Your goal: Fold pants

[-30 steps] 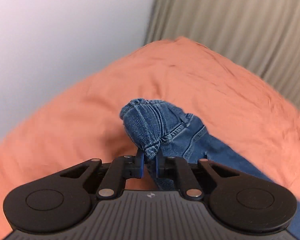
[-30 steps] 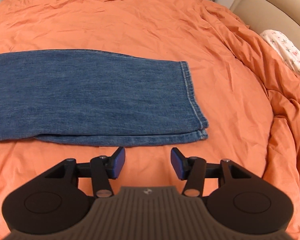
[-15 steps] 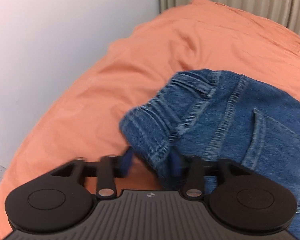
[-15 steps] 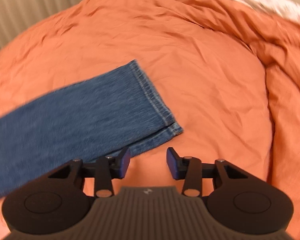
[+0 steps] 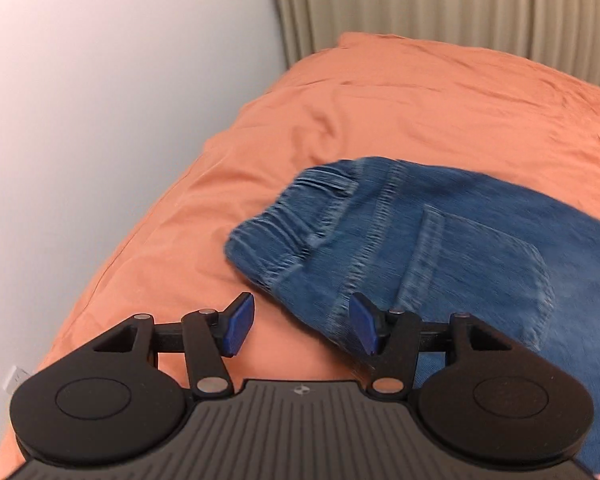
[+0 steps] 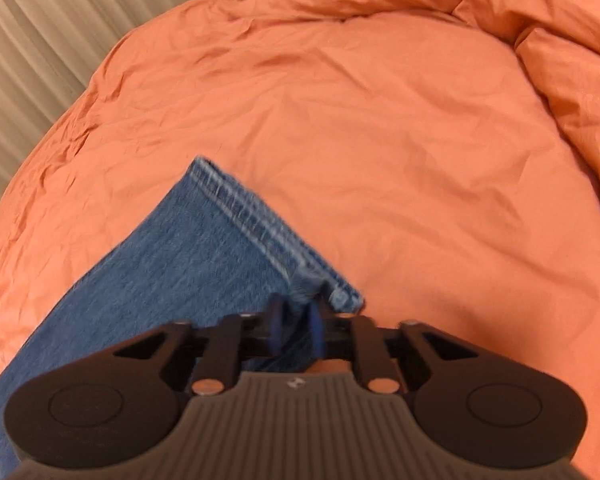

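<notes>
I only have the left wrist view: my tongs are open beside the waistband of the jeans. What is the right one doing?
Observer: The right tongs are closed on the jeans at the near corner of the leg hem.
Operator: Is the leg flat on the bed?
Observer: Mostly; the denim bunches up between the blue pads, while the rest of the leg lies flat on the orange duvet.
Operator: Anything past the hem on that side?
Observer: Only bare duvet, which heaps into a thick fold at the far right, and a beige curtain along the left.
</notes>
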